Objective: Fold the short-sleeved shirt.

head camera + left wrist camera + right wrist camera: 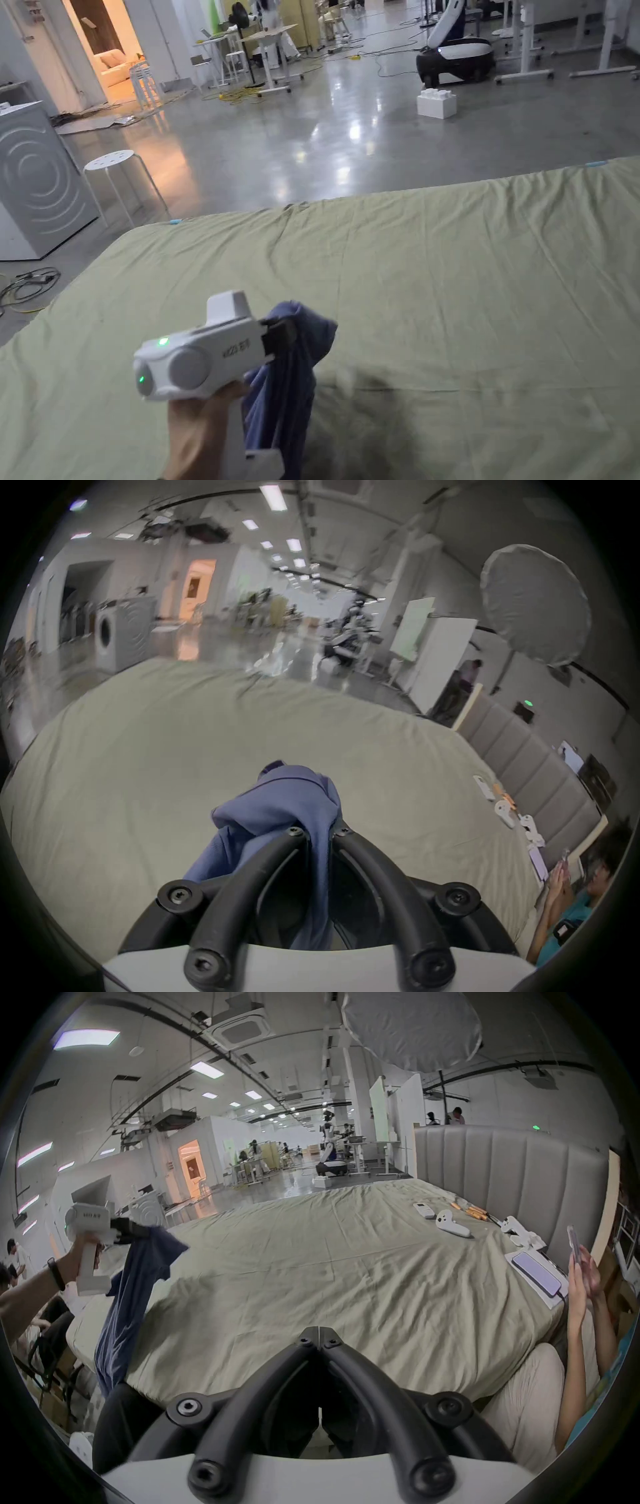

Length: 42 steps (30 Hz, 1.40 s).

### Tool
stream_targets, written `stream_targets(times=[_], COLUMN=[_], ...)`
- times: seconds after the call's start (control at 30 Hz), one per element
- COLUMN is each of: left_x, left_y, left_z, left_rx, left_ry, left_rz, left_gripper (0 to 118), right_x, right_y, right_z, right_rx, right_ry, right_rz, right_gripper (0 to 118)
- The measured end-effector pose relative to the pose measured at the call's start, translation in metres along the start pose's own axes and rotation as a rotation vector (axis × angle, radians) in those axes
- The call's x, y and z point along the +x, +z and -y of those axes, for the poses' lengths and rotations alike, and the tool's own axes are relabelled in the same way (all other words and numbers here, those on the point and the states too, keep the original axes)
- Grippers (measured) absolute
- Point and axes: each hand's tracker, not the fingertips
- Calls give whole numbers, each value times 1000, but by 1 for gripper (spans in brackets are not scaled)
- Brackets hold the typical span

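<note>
A blue short-sleeved shirt (284,381) hangs bunched from my left gripper (280,336), lifted above the near left part of the bed. In the left gripper view the blue shirt (287,805) is pinched between the two black jaws of the left gripper (320,833), which is shut on it. In the right gripper view the shirt (135,1279) dangles down past the bed's edge from the left gripper (131,1231). My right gripper (318,1333) is shut with nothing between its jaws, low over the bed's near edge.
A pale green sheet (450,287) covers the wide bed. A padded headboard (502,1165) stands on the right, with controllers (450,1226), a remote and a phone (535,1272) near it. A seated person (581,1303) holds a phone at the right. A white stool (112,164) and a washer (37,181) stand left.
</note>
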Motion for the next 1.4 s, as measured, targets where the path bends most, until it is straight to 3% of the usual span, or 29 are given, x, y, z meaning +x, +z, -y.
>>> stream_targets(times=[0.2,0.3,0.43,0.63,0.7,0.73,0.8,0.9,1.07,1.2,1.4], left_x=[161,251,330,383,380,376,358,316,238,178,133], left_y=[-59,-78,-77,-54,-56,-58,-60,-39,53,158,279], left_z=[-6,58,182,293,295,293,277,236,163,123,116], left_rx=[-50,-187,-424,-536,-501,-498,-512,-433,-173,86,369], left_ry=[-203,-347,-426,-411,-448,-412,-283,-159,-208,-276,-244], left_rz=[276,407,639,671,610,624,649,607,503,257,-72], left_gripper=[9,9,9,9,16,30,35,65,67,67,66], right_x=[18,33,48,62,62,61,59,49,27,7,-23], right_y=[17,21,32,43,43,43,43,40,26,23,34], right_z=[1,7,13,21,20,20,18,9,-17,-48,-76], right_rx=[23,10,4,-20,-23,-22,-12,24,132,226,306], right_ry=[-6,-44,-58,-33,-47,-52,-56,-39,26,40,79], right_rz=[54,92,129,175,176,175,166,109,33,-45,-117], right_gripper=[0,0,0,0,0,0,0,0,0,0,0])
